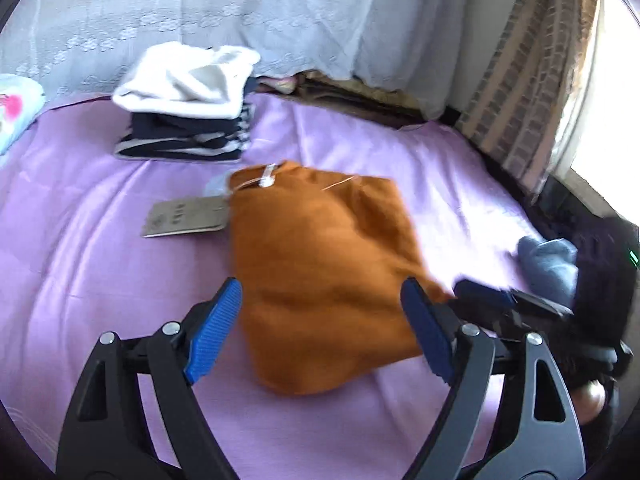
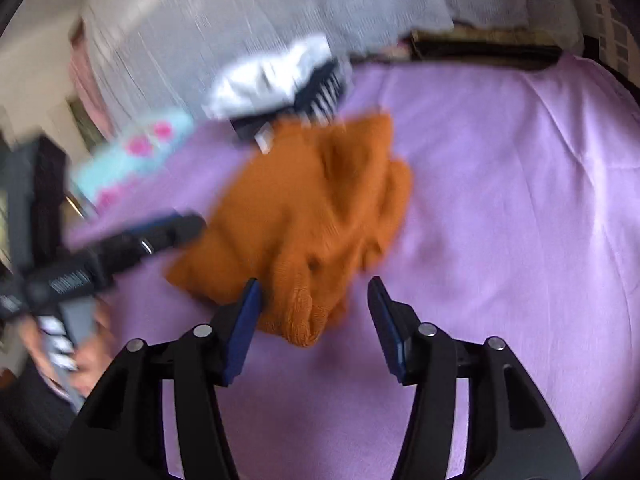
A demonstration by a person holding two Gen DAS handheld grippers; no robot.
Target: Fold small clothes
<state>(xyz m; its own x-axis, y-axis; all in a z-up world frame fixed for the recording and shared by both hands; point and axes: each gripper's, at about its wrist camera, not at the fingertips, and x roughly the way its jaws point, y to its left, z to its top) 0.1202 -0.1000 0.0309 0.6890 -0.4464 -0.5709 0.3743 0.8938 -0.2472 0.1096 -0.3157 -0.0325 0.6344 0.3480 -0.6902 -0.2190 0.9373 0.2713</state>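
Observation:
An orange knit garment (image 1: 316, 248) lies bunched on the purple sheet (image 1: 80, 240), with a cardboard tag (image 1: 184, 216) tied at its far left corner. My left gripper (image 1: 320, 286) hangs over its near part with the jaws wide apart and nothing pinched. In the right wrist view the garment (image 2: 304, 208) shows a thick rolled edge between the jaws of my right gripper (image 2: 314, 284); the pads stand apart from it. The left gripper (image 2: 160, 232) comes in blurred from the left, and the right gripper (image 1: 492, 296) reaches in at the garment's right corner.
A stack of folded clothes (image 1: 184, 120), white on top of dark striped ones, sits at the back. A light blue cloth with pink marks (image 1: 16, 108) lies far left, a blue-grey cloth (image 1: 548, 264) at the right. A lace cover (image 1: 280, 12) and curtain (image 1: 520, 80) stand behind.

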